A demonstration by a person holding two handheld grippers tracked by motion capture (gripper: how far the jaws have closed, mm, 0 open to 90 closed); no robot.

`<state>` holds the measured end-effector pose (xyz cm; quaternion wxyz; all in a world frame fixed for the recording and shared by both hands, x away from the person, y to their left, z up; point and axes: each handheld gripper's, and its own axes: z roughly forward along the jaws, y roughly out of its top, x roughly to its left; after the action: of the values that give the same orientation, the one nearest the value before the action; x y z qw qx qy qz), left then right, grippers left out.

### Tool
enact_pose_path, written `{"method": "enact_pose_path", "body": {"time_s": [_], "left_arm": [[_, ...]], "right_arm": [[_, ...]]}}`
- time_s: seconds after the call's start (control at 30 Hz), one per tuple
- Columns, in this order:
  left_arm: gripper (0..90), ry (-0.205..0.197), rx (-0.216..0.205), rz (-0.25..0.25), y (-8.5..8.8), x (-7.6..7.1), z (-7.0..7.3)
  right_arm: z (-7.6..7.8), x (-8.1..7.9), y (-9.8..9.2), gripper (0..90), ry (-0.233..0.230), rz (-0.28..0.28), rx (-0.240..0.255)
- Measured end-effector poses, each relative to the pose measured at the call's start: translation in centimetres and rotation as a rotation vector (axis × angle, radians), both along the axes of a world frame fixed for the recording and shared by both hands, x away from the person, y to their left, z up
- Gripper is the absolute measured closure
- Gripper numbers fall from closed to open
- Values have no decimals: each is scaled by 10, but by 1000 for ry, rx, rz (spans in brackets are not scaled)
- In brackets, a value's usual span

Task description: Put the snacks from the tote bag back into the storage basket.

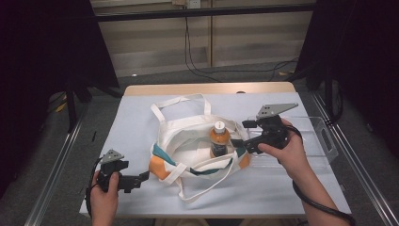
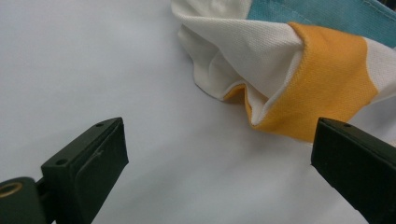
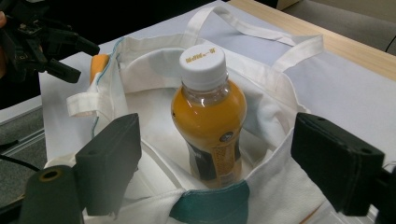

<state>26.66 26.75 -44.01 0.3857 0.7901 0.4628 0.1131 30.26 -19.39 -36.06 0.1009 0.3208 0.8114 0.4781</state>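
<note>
Right gripper (image 1: 241, 143) is held open at the tote bag (image 1: 188, 141) rim, nothing gripped; juice bottle (image 3: 209, 116) stands upright inside the bag, straight ahead between the jaws' line, long axis vertical, pads not touching. Left gripper (image 1: 141, 178) is held wide open, empty, just beside the bag's orange corner (image 2: 322, 88). Right hand is judged nearer.
</note>
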Motion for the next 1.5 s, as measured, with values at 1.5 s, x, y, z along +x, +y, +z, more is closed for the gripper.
{"method": "enact_pose_path", "body": {"time_s": [1.5], "left_arm": [[36,3,-20,-13,3,1,0]], "right_arm": [[7,26,36,469,24,44,-50]]}}
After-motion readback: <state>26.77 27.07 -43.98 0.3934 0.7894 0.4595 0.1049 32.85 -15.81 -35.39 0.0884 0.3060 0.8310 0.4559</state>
